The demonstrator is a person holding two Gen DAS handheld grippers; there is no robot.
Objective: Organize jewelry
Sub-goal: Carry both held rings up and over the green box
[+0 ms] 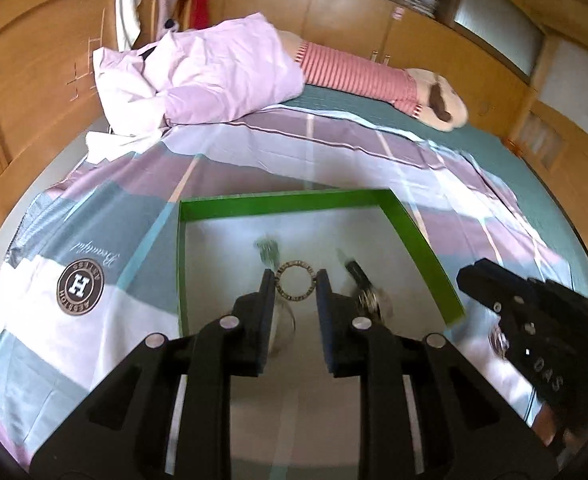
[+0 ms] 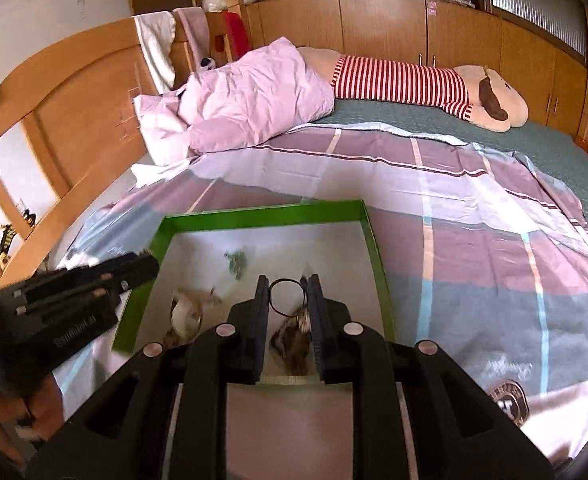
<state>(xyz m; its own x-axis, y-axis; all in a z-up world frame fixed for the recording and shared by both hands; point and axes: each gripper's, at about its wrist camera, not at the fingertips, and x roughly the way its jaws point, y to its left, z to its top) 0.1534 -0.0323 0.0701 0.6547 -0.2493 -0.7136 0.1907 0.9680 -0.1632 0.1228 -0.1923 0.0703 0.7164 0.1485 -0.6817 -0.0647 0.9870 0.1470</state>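
A striped plush toy (image 2: 413, 80) lies along the bed's far edge, a crumpled pink quilt (image 2: 254, 96) beside it, near the wooden headboard (image 2: 74, 112).

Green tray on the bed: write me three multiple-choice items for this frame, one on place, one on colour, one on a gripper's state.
1. Where does the tray lie?
A. on the floor
B. on the checked bedsheet
C. on a shelf

2. What colour are the tray's walls?
A. green
B. red
C. black

3. The left gripper is:
A. open and empty
B. shut on a spoon
C. shut on a ring

Answers: B, the bedsheet shows all around the tray. A, its rim is bright green. C, the ring sits pinched between the gripper's two fingers.
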